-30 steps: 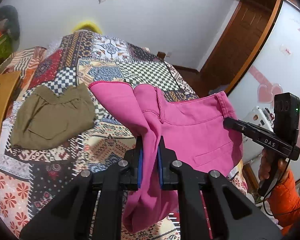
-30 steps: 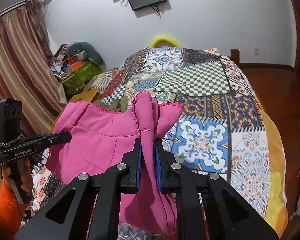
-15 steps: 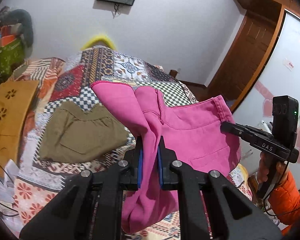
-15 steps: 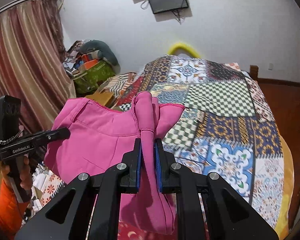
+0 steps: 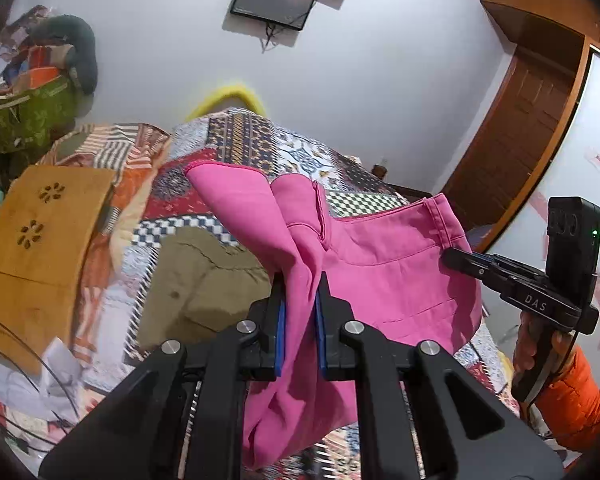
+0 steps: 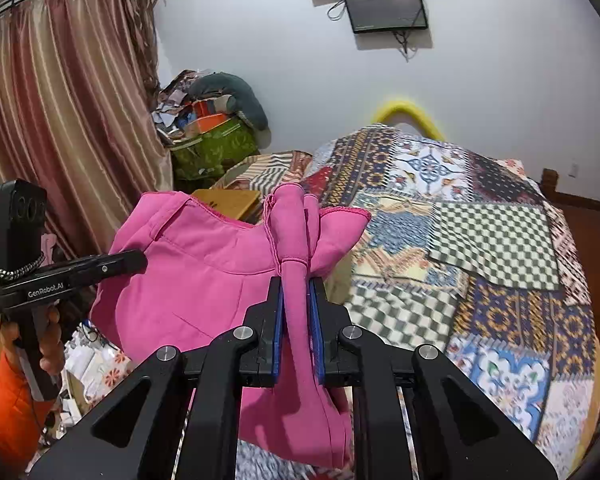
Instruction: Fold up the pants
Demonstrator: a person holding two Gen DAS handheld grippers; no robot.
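Note:
The pink pants [image 5: 388, 276] hang in the air above the patchwork bed, held at the waistband by both grippers. My left gripper [image 5: 299, 280] is shut on a bunched end of the waistband. My right gripper [image 6: 296, 284] is shut on the other bunched end of the pants [image 6: 204, 280]. In the left wrist view the right gripper [image 5: 460, 258] shows at the right, clamping the waistband. In the right wrist view the left gripper [image 6: 134, 260] shows at the left, clamping the cloth. The legs hang below, partly hidden by the gripper bodies.
A folded olive garment [image 5: 196, 276] lies on the patchwork bedspread [image 6: 492, 240]. A wooden board [image 5: 40, 216] sits left of the bed. Bags and clutter [image 6: 216, 132] are piled by the curtain [image 6: 60, 140]. A wooden door [image 5: 516, 128] is at the right.
Both grippers have risen with the pants, so the cameras see more wall and the screen. The bed and olive garment sit lower in view. The grips are unchanged.

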